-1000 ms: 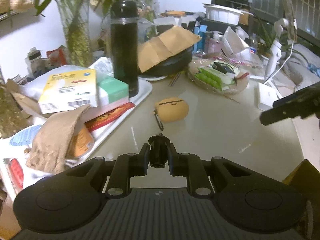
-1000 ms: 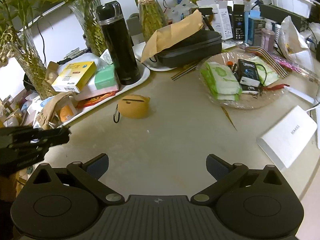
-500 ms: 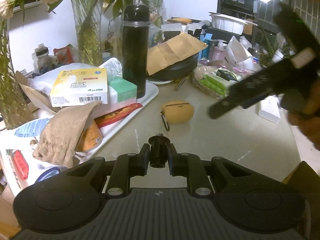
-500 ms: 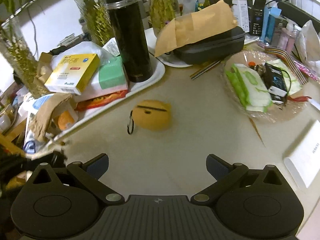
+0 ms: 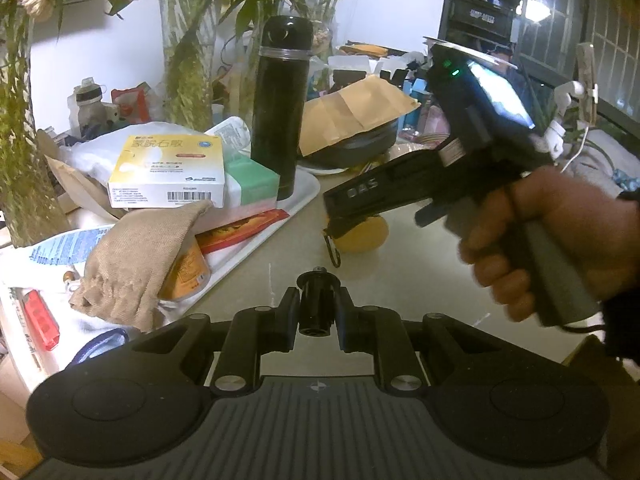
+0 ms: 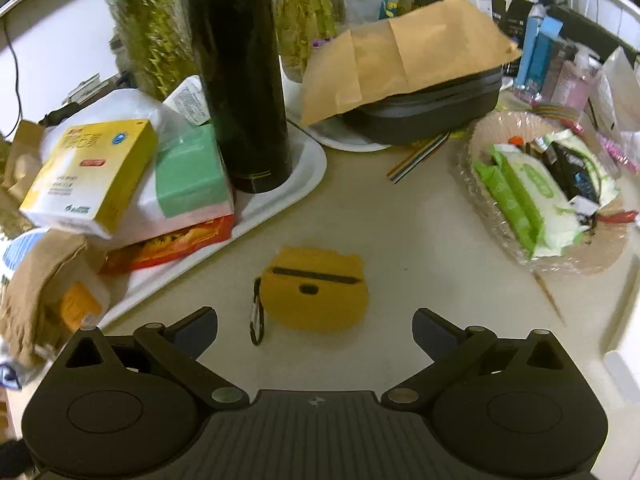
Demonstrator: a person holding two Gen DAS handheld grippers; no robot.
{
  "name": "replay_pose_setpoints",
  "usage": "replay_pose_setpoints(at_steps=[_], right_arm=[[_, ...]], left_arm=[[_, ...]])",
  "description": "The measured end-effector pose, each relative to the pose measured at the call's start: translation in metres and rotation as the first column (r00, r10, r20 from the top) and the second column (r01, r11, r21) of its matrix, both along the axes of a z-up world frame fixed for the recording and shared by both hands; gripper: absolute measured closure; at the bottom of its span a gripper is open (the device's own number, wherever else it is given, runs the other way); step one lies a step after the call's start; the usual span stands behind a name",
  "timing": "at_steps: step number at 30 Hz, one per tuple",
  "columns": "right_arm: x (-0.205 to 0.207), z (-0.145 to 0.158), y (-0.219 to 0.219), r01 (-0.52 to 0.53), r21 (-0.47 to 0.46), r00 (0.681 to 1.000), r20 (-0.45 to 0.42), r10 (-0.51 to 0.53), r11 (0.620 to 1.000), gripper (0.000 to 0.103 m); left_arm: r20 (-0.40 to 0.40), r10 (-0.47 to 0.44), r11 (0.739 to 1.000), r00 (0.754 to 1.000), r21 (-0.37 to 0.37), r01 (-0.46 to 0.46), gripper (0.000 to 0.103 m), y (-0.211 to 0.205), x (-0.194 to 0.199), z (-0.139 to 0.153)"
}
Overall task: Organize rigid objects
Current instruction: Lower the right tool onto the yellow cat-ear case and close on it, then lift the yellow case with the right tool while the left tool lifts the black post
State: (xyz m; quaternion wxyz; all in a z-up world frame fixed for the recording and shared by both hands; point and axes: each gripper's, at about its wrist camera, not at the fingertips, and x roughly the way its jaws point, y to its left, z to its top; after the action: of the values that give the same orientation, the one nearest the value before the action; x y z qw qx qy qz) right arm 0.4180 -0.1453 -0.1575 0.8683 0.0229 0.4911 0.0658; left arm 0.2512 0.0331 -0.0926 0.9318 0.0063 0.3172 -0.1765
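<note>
A yellow silicone case (image 6: 318, 294) with a black carabiner (image 6: 256, 320) lies on the beige tabletop, just in front of the white tray (image 6: 310, 168). My right gripper (image 6: 316, 328) is open and tilted down over it, one finger on each side of the case's near edge and neither touching it. In the left wrist view a hand holds that right gripper (image 5: 344, 216), whose tip covers part of the yellow case (image 5: 366, 236). My left gripper (image 5: 318, 310) is shut on a small black cylindrical part (image 5: 317, 304) and hovers above the table short of the case.
A tall black flask (image 6: 244, 92) stands on the tray beside a yellow box (image 6: 92, 168) and a green tissue pack (image 6: 188, 172). A brown envelope (image 6: 400, 52) lies over a dark case. At right sits a clear bowl (image 6: 480, 148) of green wipes. Glass vases stand behind.
The right gripper swung in from the right and down towards the yellow case, which now lies close between its fingers. The left gripper kept its hold on the black part and barely shifted.
</note>
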Motion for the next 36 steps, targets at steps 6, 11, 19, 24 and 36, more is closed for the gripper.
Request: replay_pose_setpoints(at_steps=[6,11,19,24,36], right_arm=[[0.013,-0.015,0.009,0.039,-0.007,0.999,0.010,-0.039,0.999,0.000],[0.018,-0.028,0.016,0.069,-0.031,0.997,0.030,-0.068,0.997,0.001],[0.021,-0.040,0.020,0.111,-0.051,0.994,0.031,-0.109,0.993,0.024],[0.018,-0.038,0.018,0.120,-0.047,0.992,0.038,-0.119,0.992,0.025],[-0.006,0.006,-0.004,0.025,-0.045,0.995,0.097,-0.020,0.999,0.026]], left_arm=[[0.003,-0.009,1.000,1.000,-0.006,0.010,0.084,-0.001,-0.001,0.002],[0.005,-0.006,1.000,1.000,-0.016,0.006,0.084,0.000,0.001,0.003],[0.001,-0.013,1.000,1.000,-0.009,0.013,0.084,-0.003,0.003,0.003],[-0.010,-0.013,1.000,1.000,-0.002,0.013,0.084,-0.005,0.004,0.000],[-0.019,0.004,1.000,1.000,0.015,-0.003,0.084,-0.010,0.006,-0.003]])
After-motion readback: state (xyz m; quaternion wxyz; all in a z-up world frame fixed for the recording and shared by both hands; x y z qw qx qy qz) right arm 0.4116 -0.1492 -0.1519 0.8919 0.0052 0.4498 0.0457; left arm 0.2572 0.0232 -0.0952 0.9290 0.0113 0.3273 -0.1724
